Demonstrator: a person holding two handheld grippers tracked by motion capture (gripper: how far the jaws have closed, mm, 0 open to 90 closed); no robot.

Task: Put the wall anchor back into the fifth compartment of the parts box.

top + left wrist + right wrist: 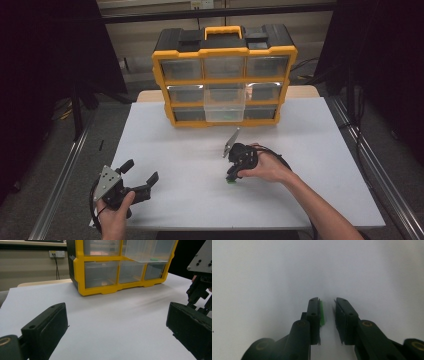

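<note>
Desk [175, 150]: white top, bearing a yellow parts cabinet [224, 75] at its far edge. One clear drawer [224, 107] in the cabinet's middle column stands pulled out, a green bit already inside.

Right gripper [231, 178], in front of the cabinet, points down at the desk. A small green piece [322, 313] lies against one inner pad, a gap left to the other; jaws narrowed, not yet clamped.

Left gripper [142, 177], front-left of the cabinet, rests released, holding nothing.

Judgement: pick-up under way; lift and drop into drawer remain.
</note>
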